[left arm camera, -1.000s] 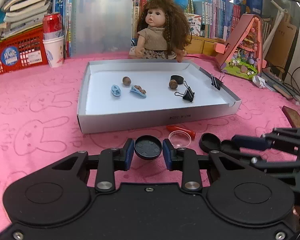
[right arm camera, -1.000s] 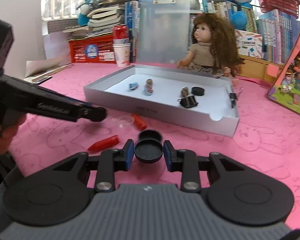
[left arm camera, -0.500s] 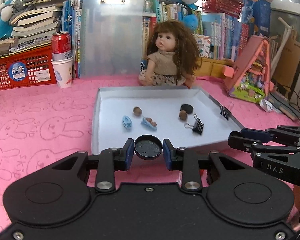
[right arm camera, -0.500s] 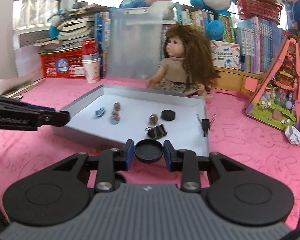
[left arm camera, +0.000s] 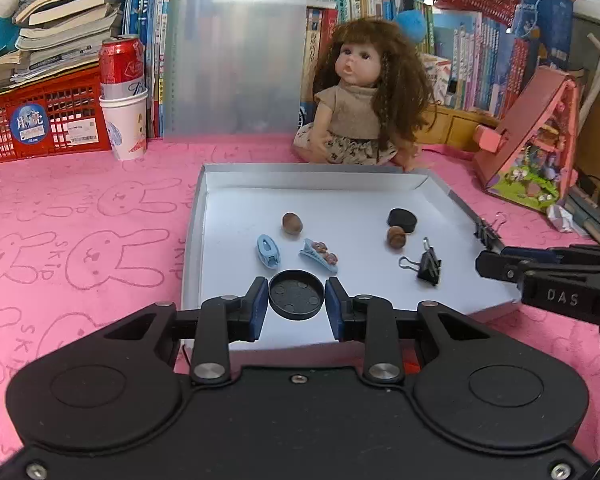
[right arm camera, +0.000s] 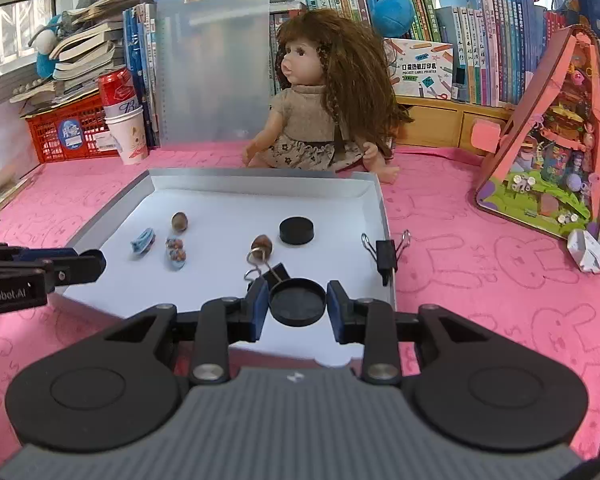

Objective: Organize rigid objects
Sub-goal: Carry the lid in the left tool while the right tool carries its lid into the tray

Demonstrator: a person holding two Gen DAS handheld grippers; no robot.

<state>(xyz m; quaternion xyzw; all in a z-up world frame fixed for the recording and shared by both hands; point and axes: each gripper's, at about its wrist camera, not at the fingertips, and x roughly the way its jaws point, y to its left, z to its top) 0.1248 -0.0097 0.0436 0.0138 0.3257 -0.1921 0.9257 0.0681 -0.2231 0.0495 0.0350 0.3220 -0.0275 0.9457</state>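
Since a second ago we've come up off the pink cloth (left arm camera: 80, 216) and forward: both tongs now hang over the near part of the white tray (left arm camera: 196, 216), where before they sat low in front of its wall, and the red pieces and clear dish on the cloth have dropped out of sight.

On the left, the left gripper (left arm camera: 296, 295) is level, its blue pads pinching a round black cap (left arm camera: 296, 294) with its ribbed, dimpled inside facing us, above the tray's near-left floor. Beyond it lie a blue clip (left arm camera: 267, 250), a nut (left arm camera: 292, 223) and a decorated clip (left arm camera: 319, 255).

Moving right, the right gripper (right arm camera: 297, 301) is level too, pinching a second black cap (right arm camera: 297, 301) above the tray's near-right floor, just in front of a black binder clip (right arm camera: 275, 272).

The left camera shows that binder clip whole, plus the right tongs poking in from the right edge. The right camera shows another binder clip (right arm camera: 386, 255) clamped on the tray's right rim, a black disc (right arm camera: 297, 231) lying flat, and the doll (right arm camera: 320, 112) behind.
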